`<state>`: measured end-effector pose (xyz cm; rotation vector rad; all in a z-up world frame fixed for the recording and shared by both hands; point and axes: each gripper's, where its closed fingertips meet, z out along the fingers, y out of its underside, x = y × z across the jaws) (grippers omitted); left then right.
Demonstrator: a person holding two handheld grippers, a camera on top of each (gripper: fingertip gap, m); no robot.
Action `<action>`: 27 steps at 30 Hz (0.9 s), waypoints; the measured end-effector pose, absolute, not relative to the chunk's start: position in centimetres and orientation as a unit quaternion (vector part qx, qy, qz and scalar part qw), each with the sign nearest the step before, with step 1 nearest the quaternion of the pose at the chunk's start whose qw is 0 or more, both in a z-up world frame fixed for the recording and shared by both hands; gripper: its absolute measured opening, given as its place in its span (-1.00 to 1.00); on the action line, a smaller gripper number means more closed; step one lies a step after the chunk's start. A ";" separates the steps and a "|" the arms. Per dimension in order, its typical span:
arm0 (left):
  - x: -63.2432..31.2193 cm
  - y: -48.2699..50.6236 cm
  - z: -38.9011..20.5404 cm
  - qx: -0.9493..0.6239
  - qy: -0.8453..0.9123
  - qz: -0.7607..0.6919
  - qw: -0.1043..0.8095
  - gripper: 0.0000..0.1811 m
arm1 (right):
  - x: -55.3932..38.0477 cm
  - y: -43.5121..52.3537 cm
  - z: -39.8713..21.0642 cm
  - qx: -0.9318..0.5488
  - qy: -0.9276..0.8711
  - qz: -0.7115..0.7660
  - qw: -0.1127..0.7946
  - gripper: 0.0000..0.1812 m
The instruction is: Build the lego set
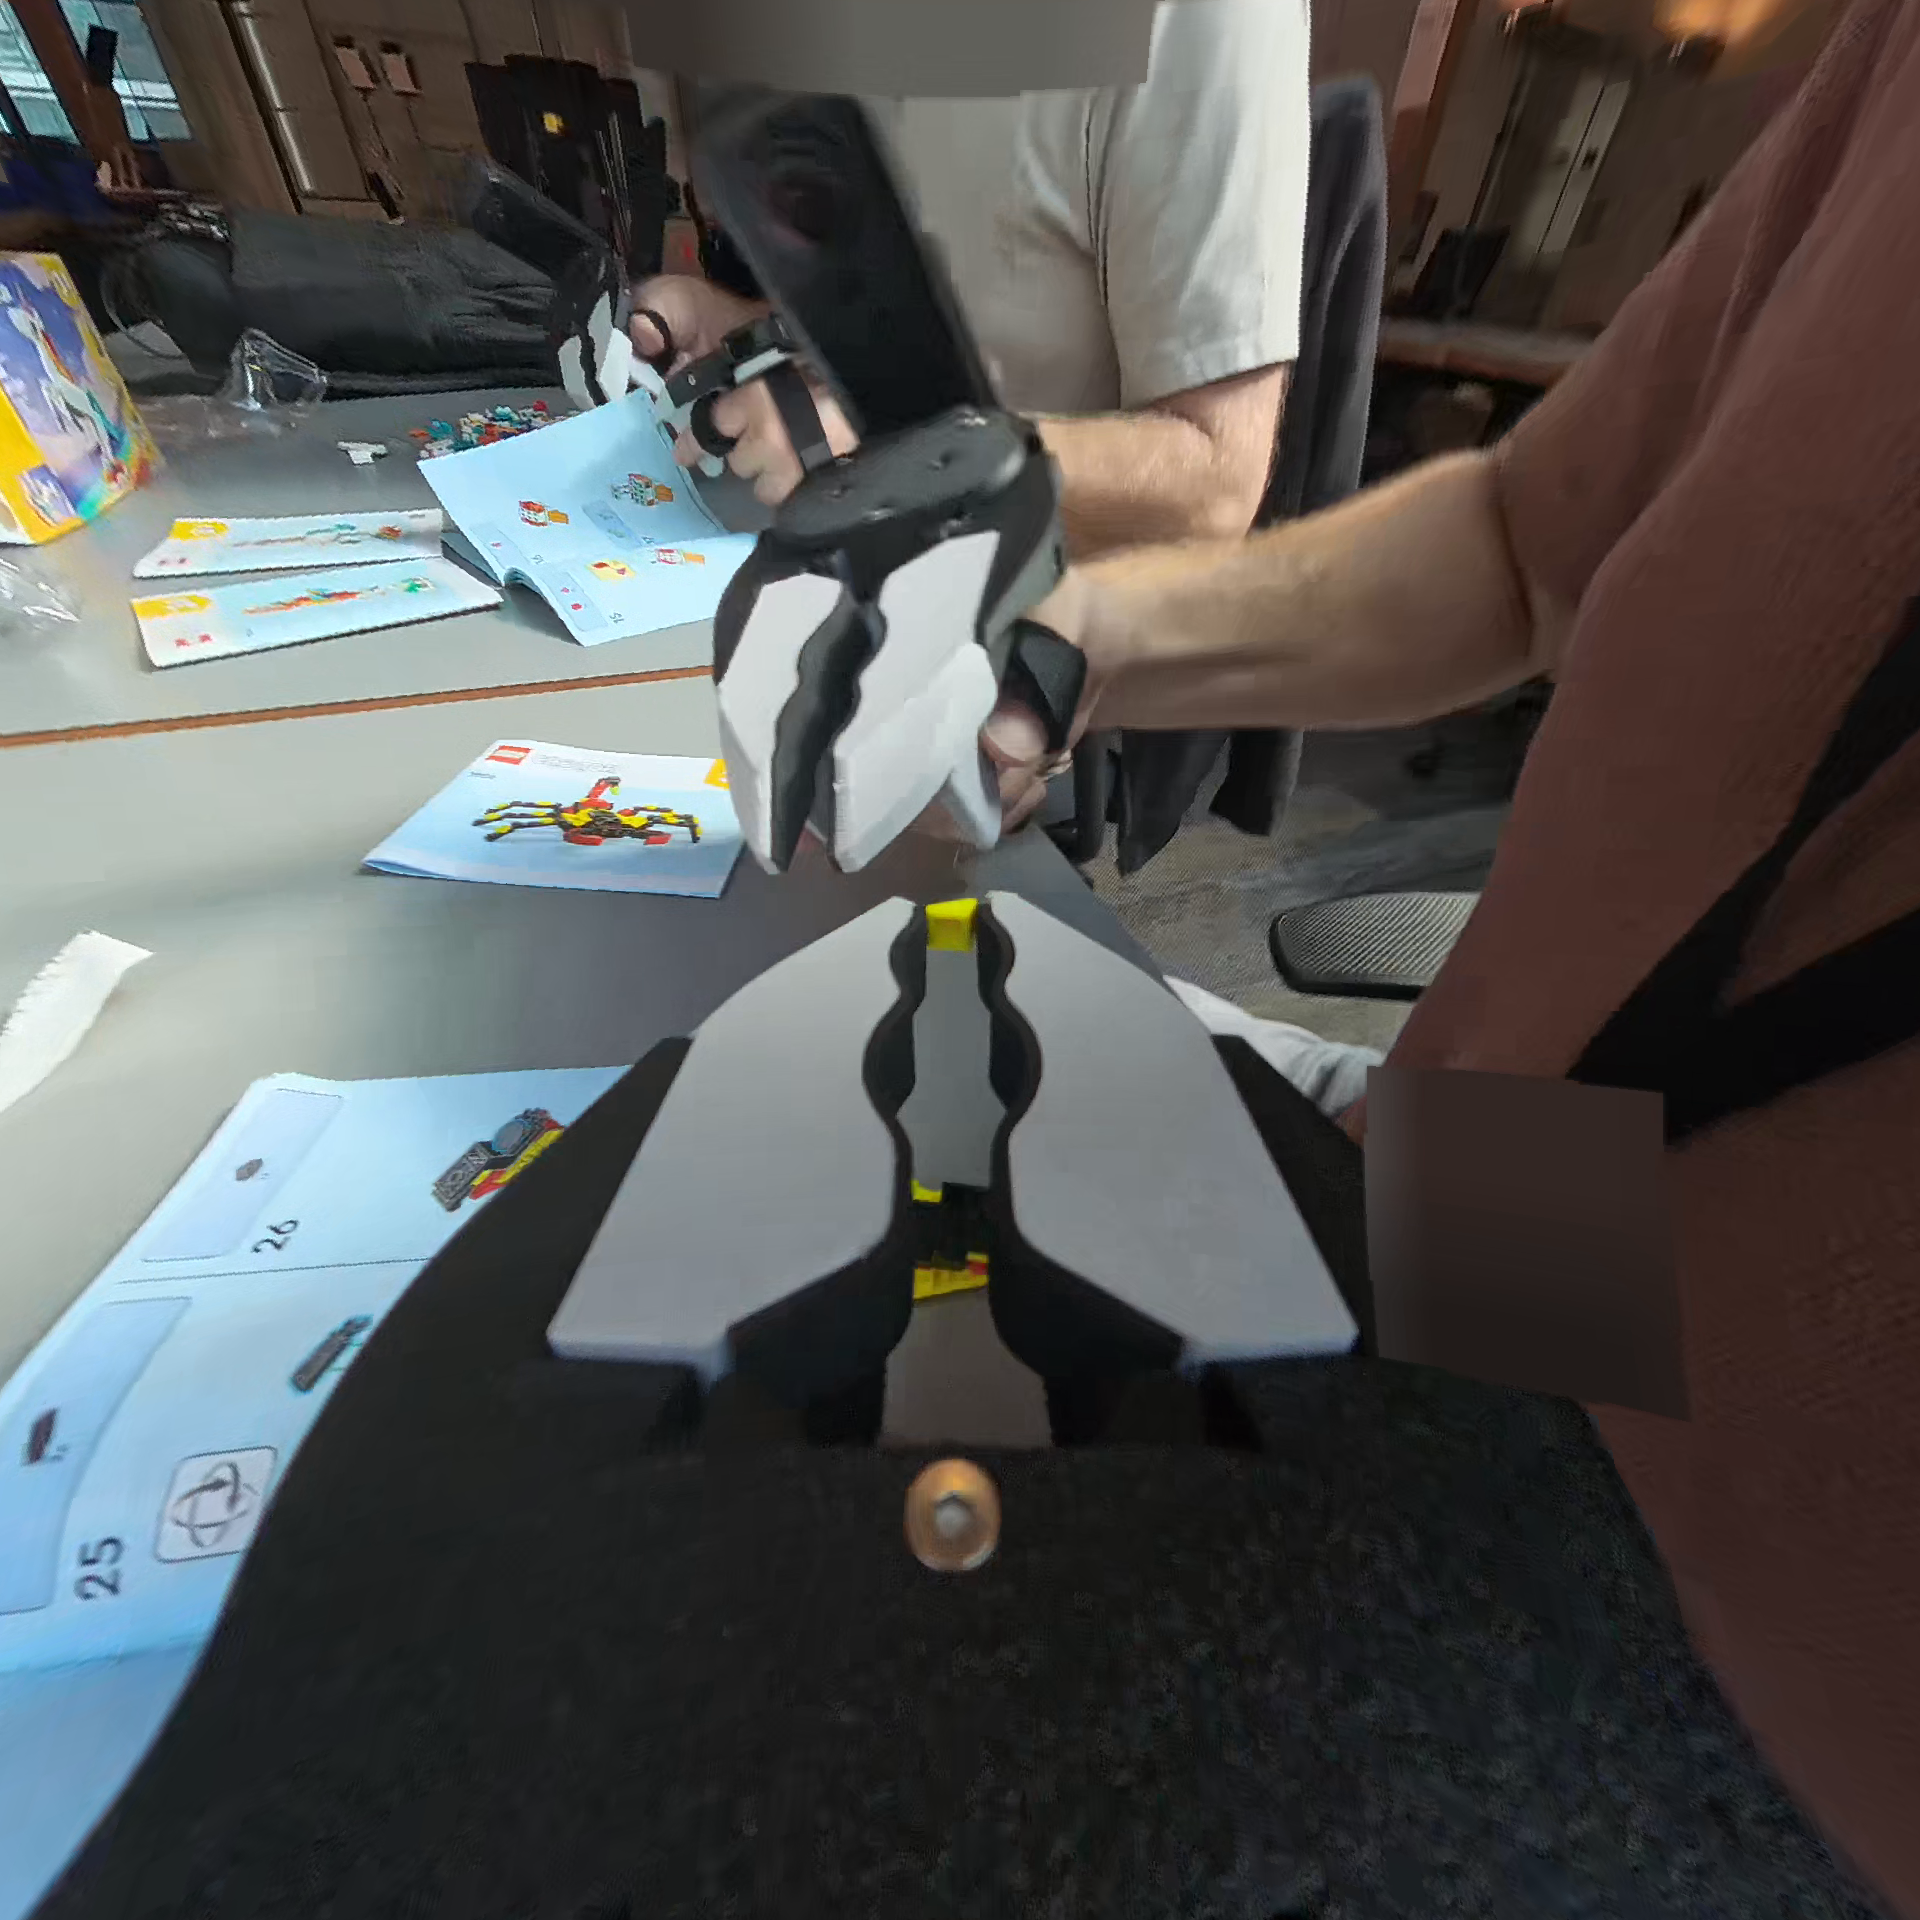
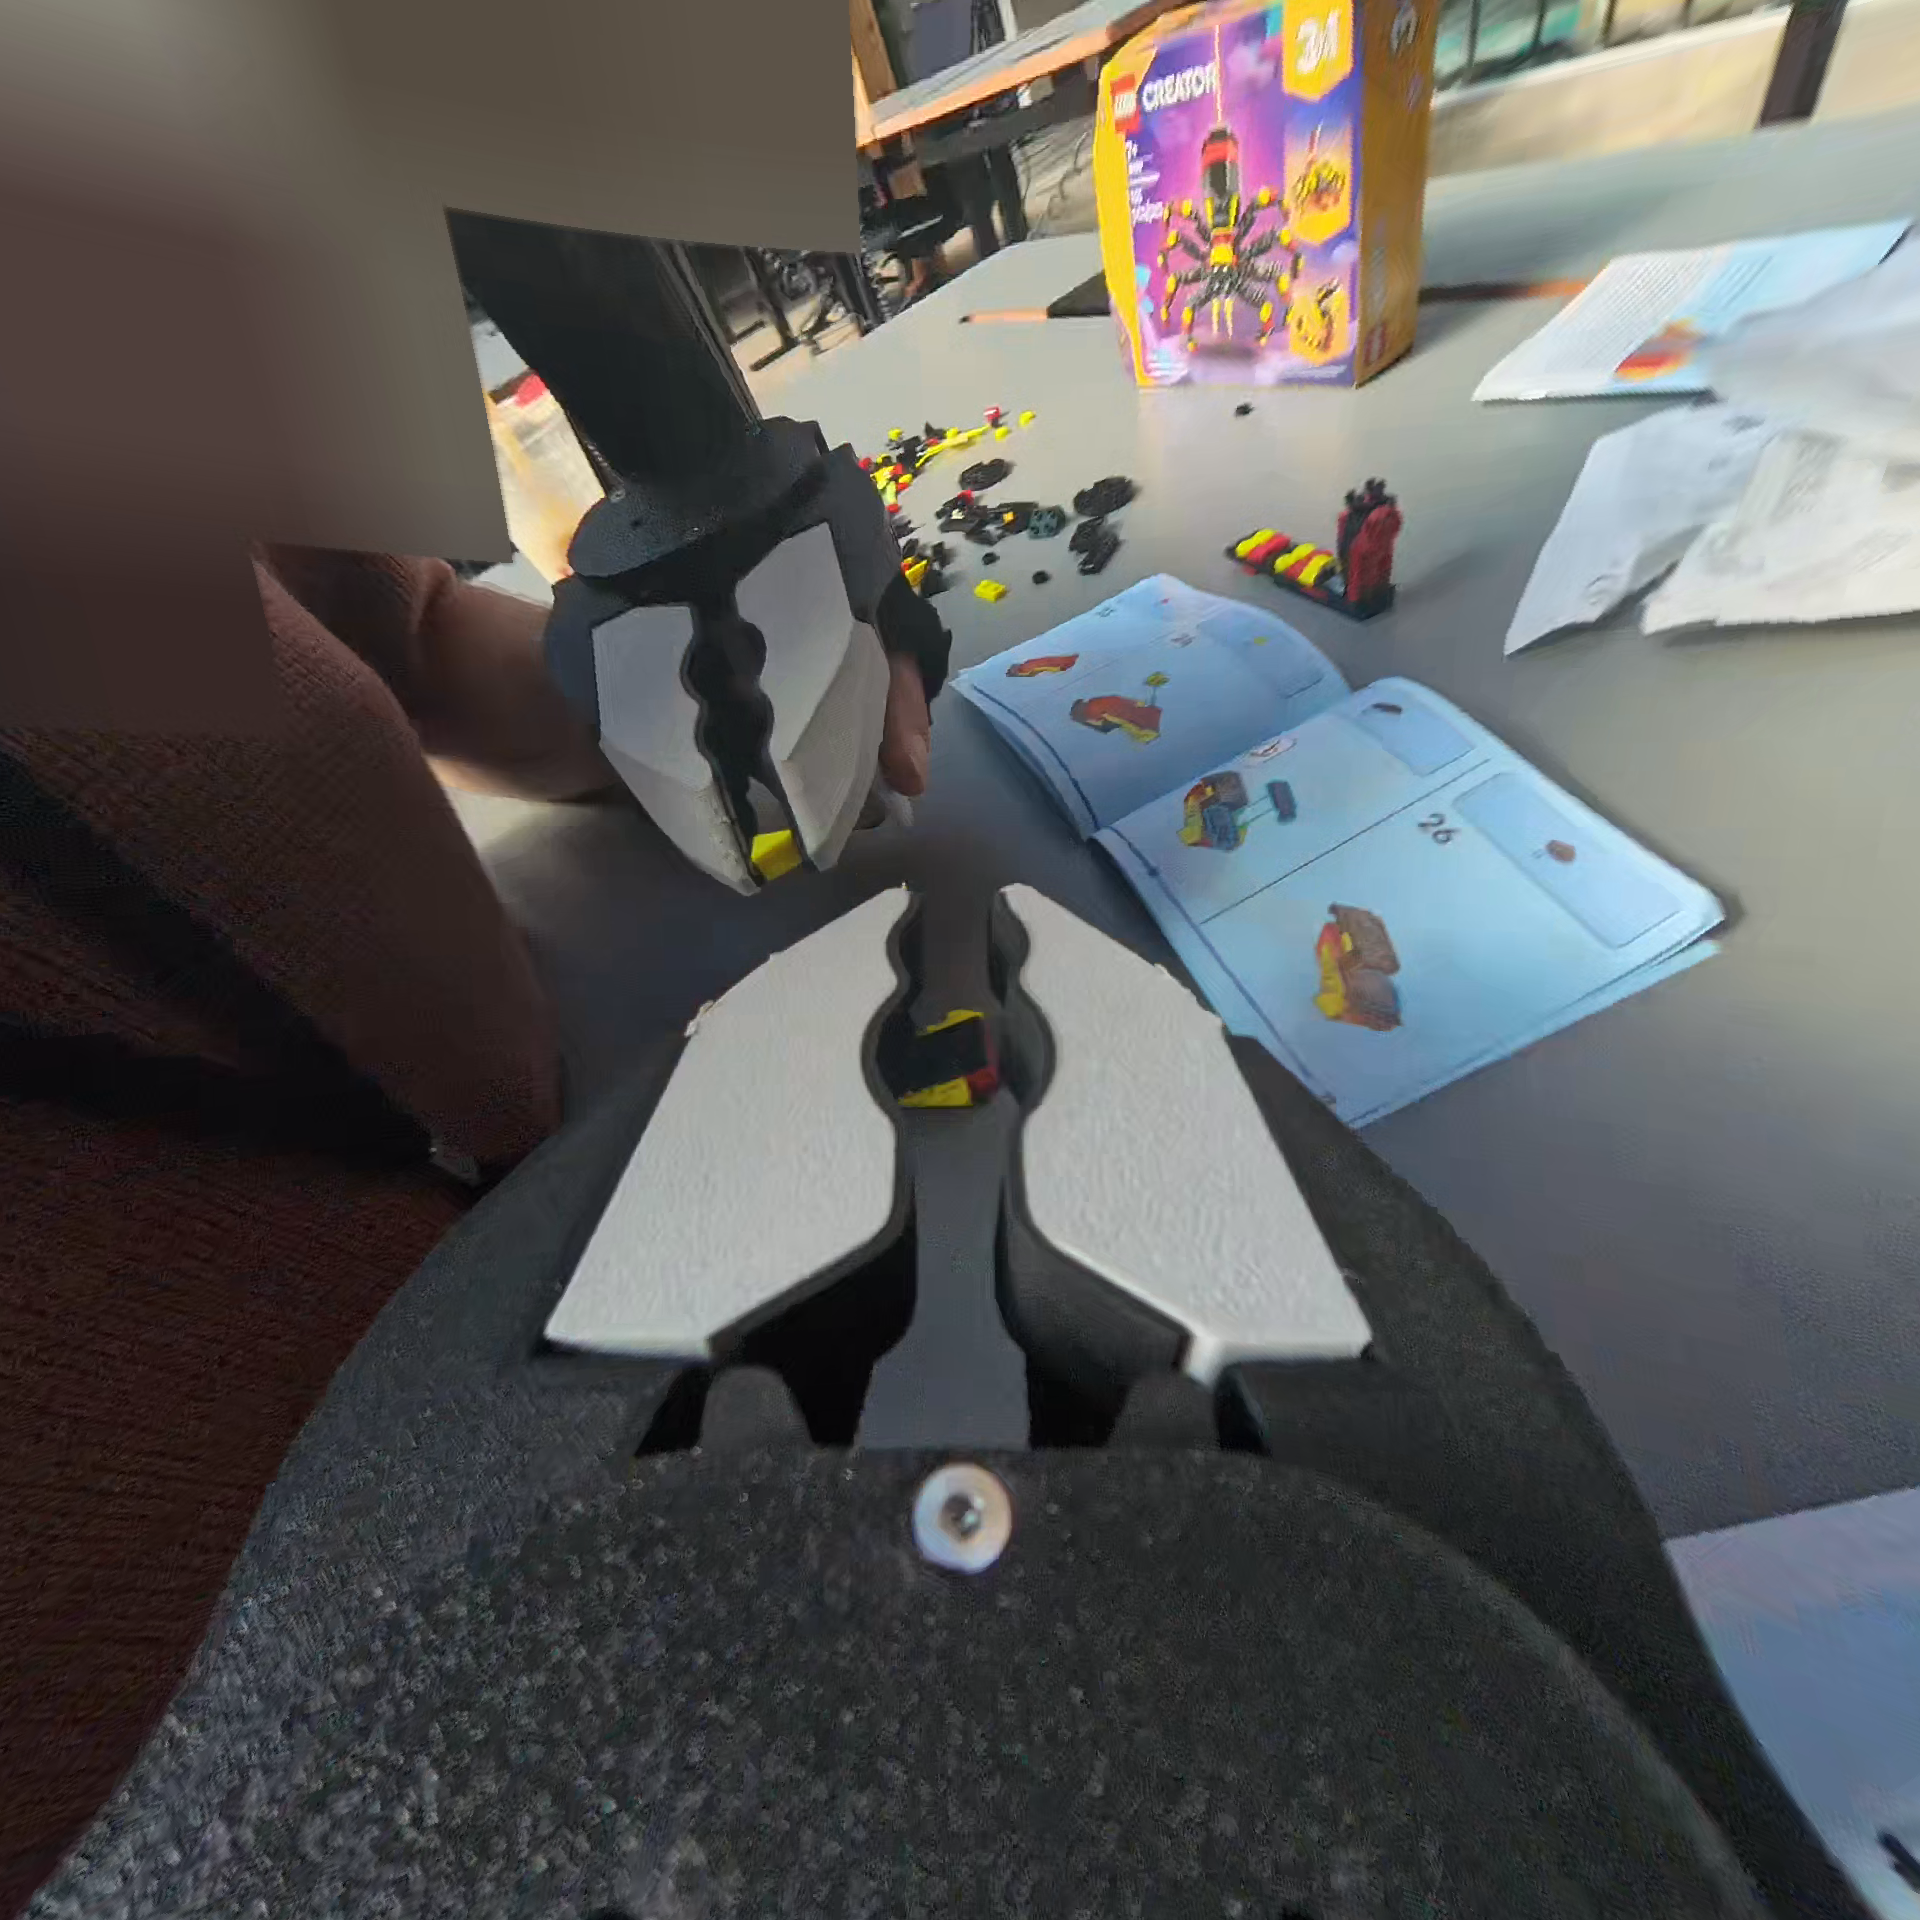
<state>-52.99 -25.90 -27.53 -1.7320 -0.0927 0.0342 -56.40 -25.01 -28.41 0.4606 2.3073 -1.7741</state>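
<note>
My left gripper is shut on a small yellow brick at its fingertips; it also shows in the right wrist view, pointing down with the brick. My right gripper faces it tip to tip, its jaws a narrow gap apart with nothing between the tips; it also shows in the left wrist view. A small black, yellow and red assembly shows through the finger gap of each gripper, apparently on the table below.
An open instruction booklet lies right of the grippers. Loose pieces, a red and black partial build, the set's box and papers lie beyond. A closed booklet lies ahead. Another person works with grippers at the far table. Both grippers' tips are close together, under 4 cm apart.
</note>
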 end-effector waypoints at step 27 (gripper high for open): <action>-53.1 -25.7 -25.2 -0.719 -0.030 0.098 0.688 -0.90 | -53.7 -26.6 -25.6 0.290 0.619 -0.614 0.395 -0.93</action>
